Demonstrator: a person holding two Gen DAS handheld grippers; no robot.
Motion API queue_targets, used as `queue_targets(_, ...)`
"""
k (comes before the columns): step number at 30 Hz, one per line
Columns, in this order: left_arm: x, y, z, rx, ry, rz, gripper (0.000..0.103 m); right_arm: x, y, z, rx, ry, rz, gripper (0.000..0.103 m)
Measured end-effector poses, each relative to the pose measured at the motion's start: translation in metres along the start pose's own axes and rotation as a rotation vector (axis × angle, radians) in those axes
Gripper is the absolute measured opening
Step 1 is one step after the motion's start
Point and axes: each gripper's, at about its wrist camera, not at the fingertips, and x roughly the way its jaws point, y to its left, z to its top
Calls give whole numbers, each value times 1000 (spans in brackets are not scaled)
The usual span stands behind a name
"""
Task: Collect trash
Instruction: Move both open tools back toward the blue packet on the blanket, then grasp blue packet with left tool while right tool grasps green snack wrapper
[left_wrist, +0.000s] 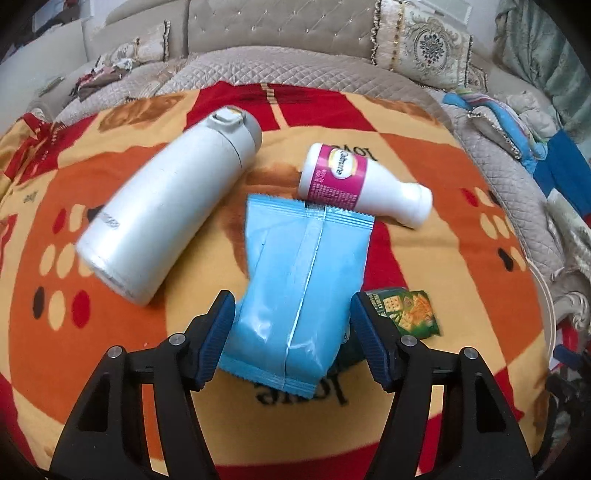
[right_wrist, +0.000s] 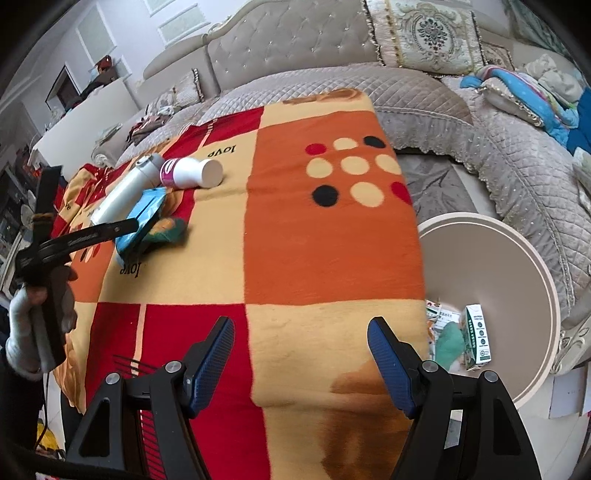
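- My left gripper (left_wrist: 293, 325) hangs with jaws apart around the pale blue crinkly foil snack packet (left_wrist: 295, 280); the pads aren't pressing it.
- Close carelessly and slick foil could squirt forward, or I'd snag the green cracker wrapper (left_wrist: 410, 310) just right.
- Beyond my fingers, the white steel flask (left_wrist: 166, 218) isn't trash.
- My right gripper (right_wrist: 301, 354) is open, empty, the beige round bin (right_wrist: 517, 273) to its right.

I see a light-blue sealed packet (left_wrist: 299, 280) lying seam-up on the blanket, its far end touching a tipped-over white bottle (left_wrist: 360, 182) with a pink label. A green cracker wrapper (left_wrist: 410, 310) lies flat just beside the packet's right edge. Cartons (right_wrist: 476, 338) sit inside the round beige bin (right_wrist: 517, 266).
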Motion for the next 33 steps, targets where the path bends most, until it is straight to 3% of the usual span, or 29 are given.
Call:
queue_targets(6, 10, 7, 3, -29, 6, -11, 62, 13, 15, 5, -19, 26, 18, 72)
queue_targets(10, 1, 5, -1, 1, 14, -14, 44, 24, 28, 13, -39, 41, 59, 72)
queue_targets(16, -28, 15, -16, 3, 10, 2, 42, 48, 60, 32, -124, 68, 146, 72)
queue_targets(21, -56, 33, -29, -34, -8, 23, 42, 76, 102, 49, -306, 134, 204, 72)
queue_targets(25, -67, 44, -35, -57, -12, 35, 42, 94, 118, 57, -302, 155, 248, 72)
queue_targets(29, -80, 56, -45, -85, -21, 25, 42, 110, 116, 67, -249, 160, 92, 72)
queue_targets(33, -87, 66, -49, -94, -22, 29, 42, 113, 105, 82, -177, 146, 90, 72)
